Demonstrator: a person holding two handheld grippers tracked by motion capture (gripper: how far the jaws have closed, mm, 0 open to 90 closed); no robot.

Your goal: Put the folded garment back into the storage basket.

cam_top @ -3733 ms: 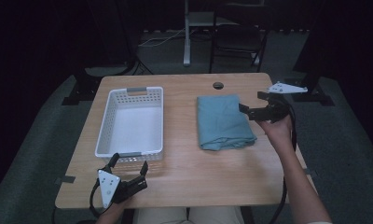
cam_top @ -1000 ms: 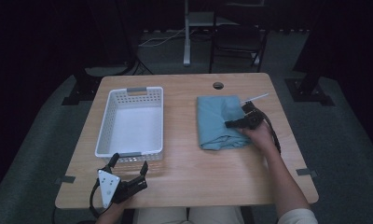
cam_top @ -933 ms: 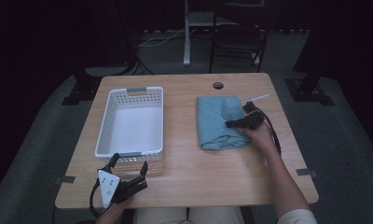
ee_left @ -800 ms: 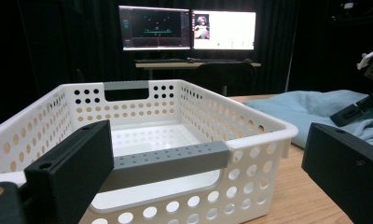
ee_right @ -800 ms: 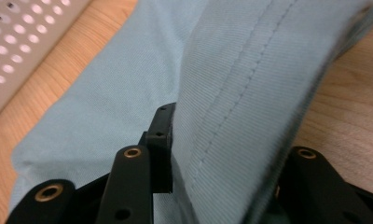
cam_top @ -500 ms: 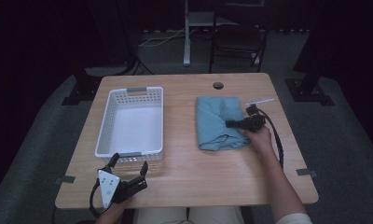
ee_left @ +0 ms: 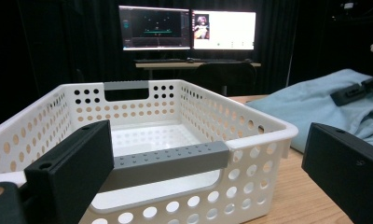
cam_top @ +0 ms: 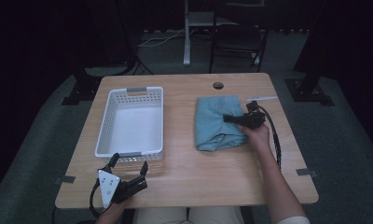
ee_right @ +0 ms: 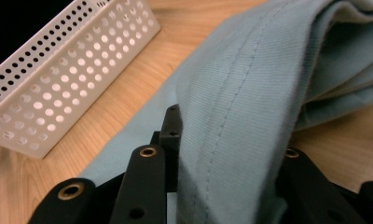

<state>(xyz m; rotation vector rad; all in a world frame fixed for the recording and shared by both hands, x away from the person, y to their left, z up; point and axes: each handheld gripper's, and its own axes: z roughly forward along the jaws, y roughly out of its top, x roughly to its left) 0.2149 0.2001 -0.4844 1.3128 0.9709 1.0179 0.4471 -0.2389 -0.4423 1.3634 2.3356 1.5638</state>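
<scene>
Right gripper (cam_top: 232,119) pinching the cloth (cam_top: 217,122) at its right edge.

The cloth lies on the table (cam_top: 189,163) at 3 o'clock of the basket (cam_top: 131,122), its long axis running 12 to 6. The right forearm reaches up from 5 o'clock, gripper level and pointing toward 9; its jaws have just been closing and now clamp a fold of cloth. The left gripper (cam_top: 128,173) rests at 6 o'clock of the basket, jaws wide, pointing toward 12.
</scene>
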